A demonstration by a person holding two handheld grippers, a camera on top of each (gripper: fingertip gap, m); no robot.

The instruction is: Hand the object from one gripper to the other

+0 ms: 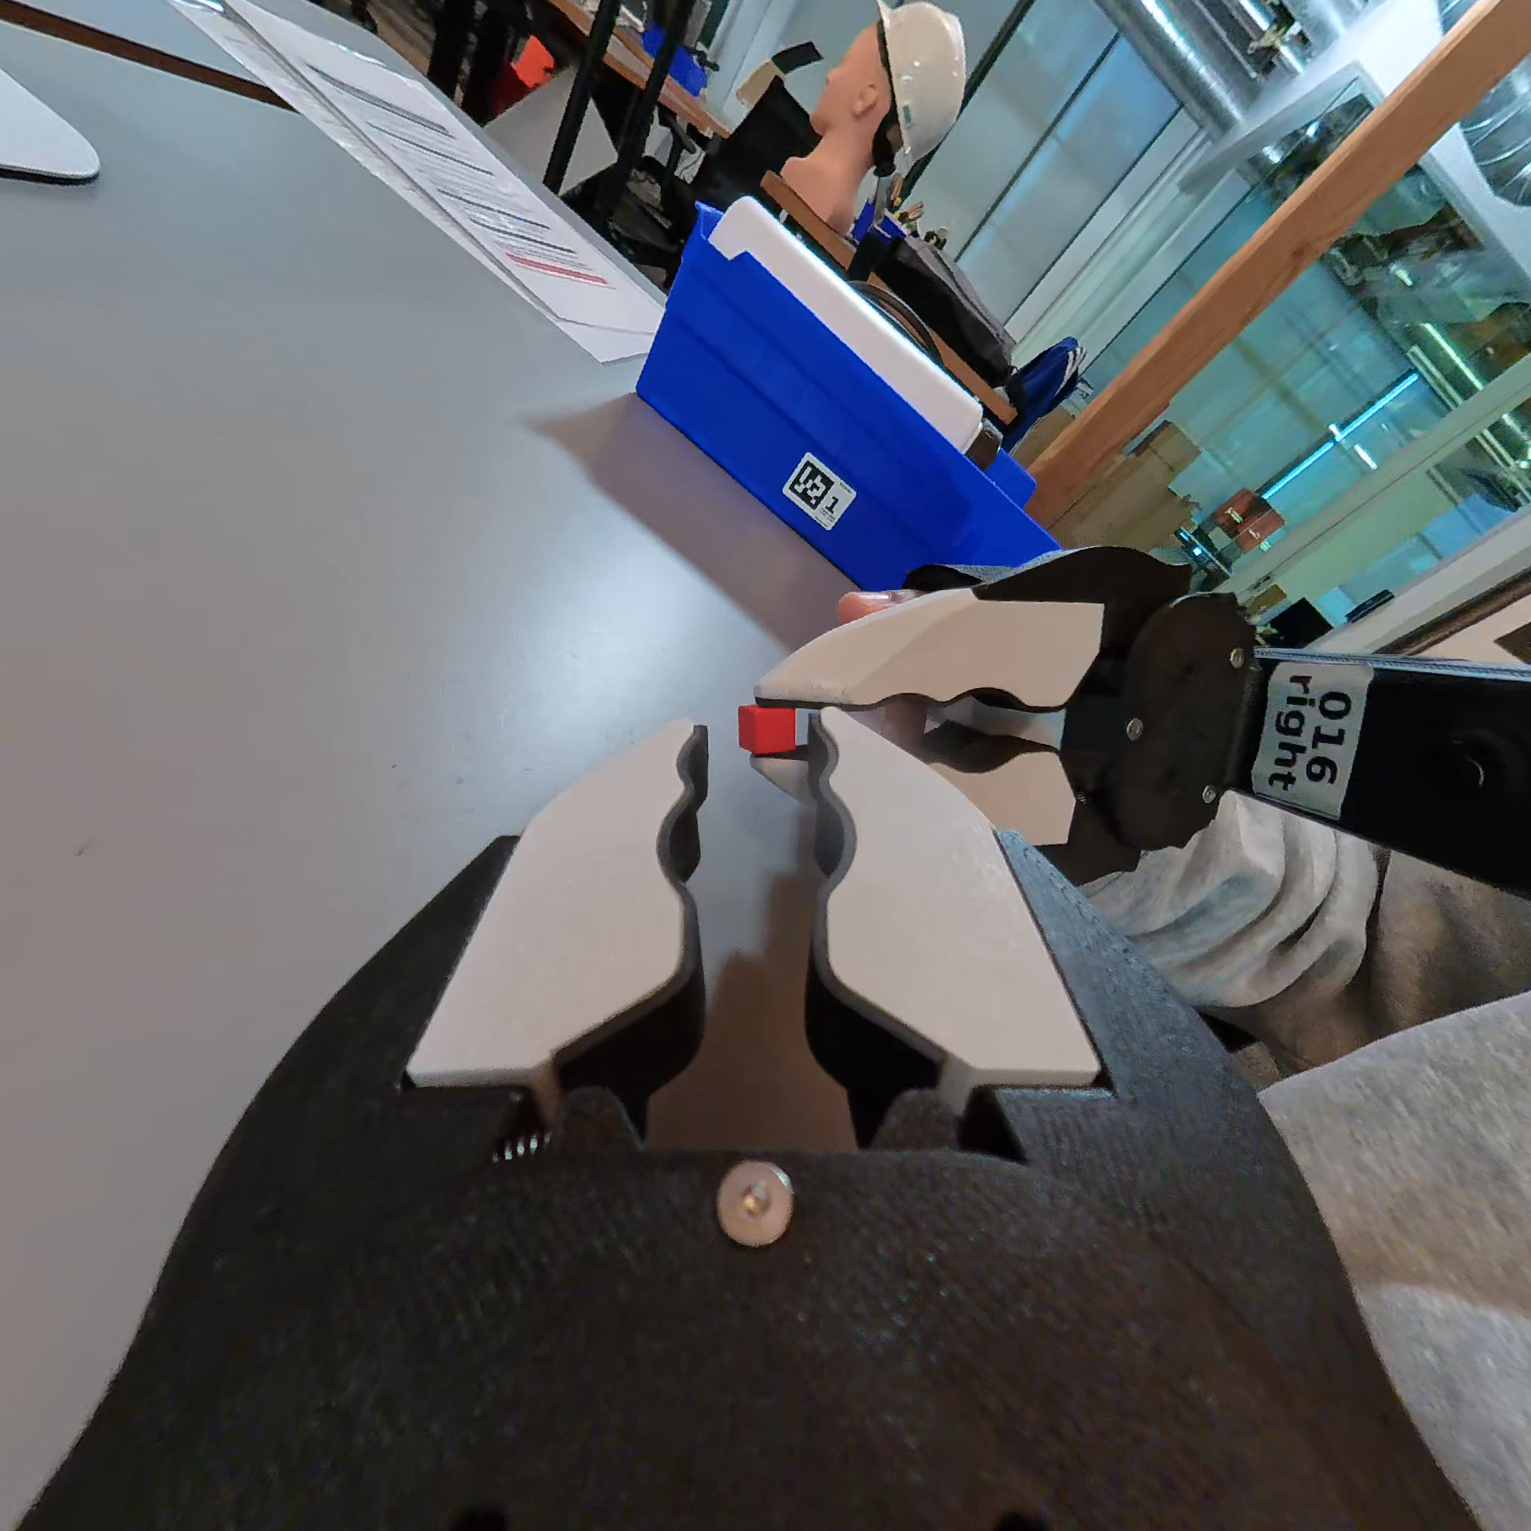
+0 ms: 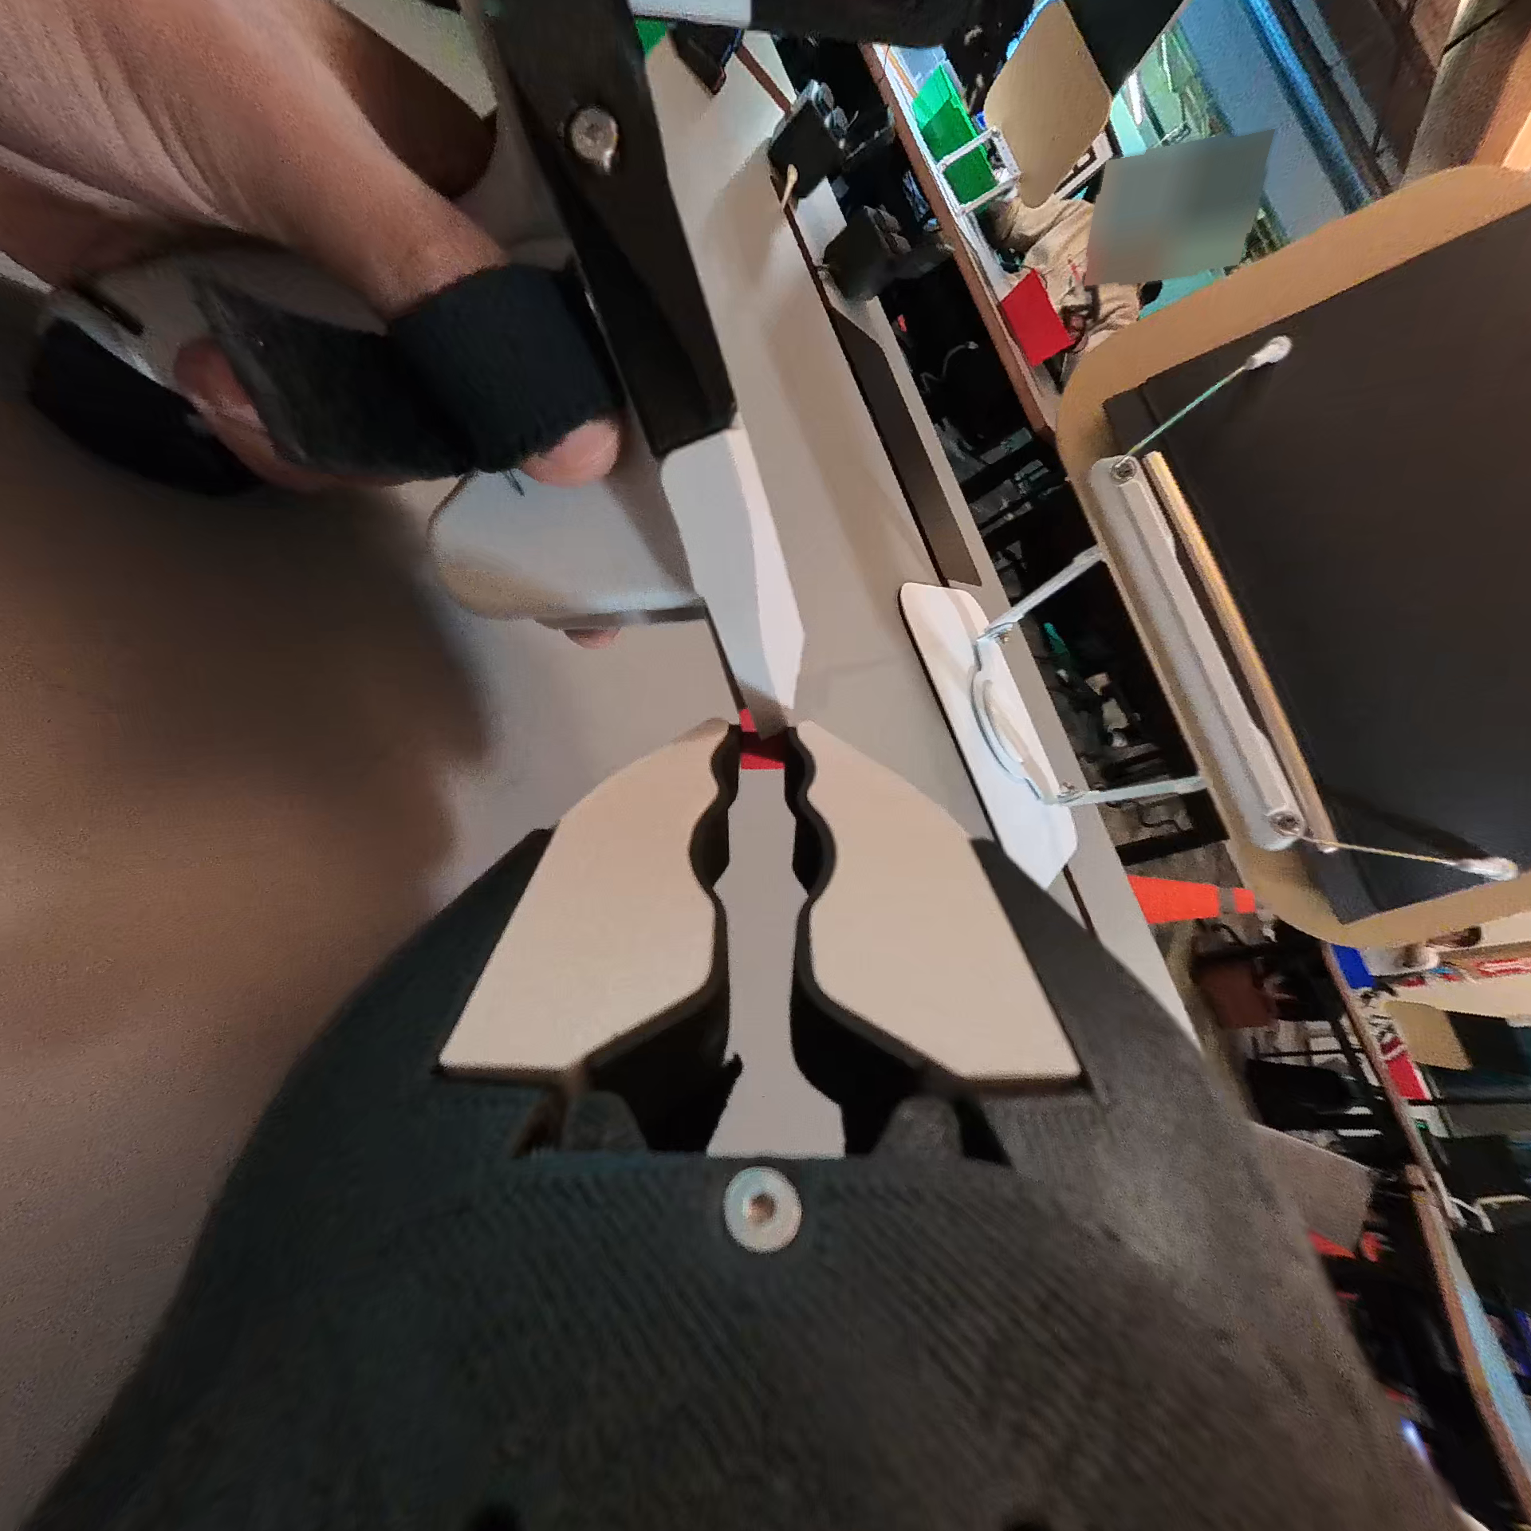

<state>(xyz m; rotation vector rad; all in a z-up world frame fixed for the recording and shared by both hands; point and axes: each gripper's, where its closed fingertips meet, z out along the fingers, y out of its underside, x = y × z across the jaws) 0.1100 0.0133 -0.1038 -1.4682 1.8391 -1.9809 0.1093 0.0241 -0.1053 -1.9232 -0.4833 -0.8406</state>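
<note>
1. Left wrist view: left gripper [image 1: 758, 737] stood with jaws parted by a narrow gap, nothing between its grey fingers [image 1: 596, 895]; tips just short of the red block [image 1: 766, 729].
2. Same view: red block held above the grey worktop [image 1: 248, 580], pinched at the tips of the right gripper [image 1: 783, 733], which reached in from the right-hand side, one finger above the block and one below.
3. Same view: blue bin [image 1: 795, 414] stood near the worktop's far edge, a white slab [image 1: 837, 315] lying in it; a printed sheet [image 1: 431, 174] lay flat beside the bin, toward the far left corner. Mannequin head with white hard hat [image 1: 911, 83] stood beyond the edge.
4. Right wrist view: right gripper [image 2: 762, 746] closed down to a slim gap, clamped on the red block [image 2: 762, 755] at the very fingertips.
5. Same view: left gripper [image 2: 746, 663] came down from above, seen edge-on, its tip close to or touching the block; could not tell which. A bare hand [image 2: 248, 248] with black finger sleeves gripped its handle.
6. Same view: white monitor foot [image 2: 986, 704] rested at the worktop's right edge.
</note>
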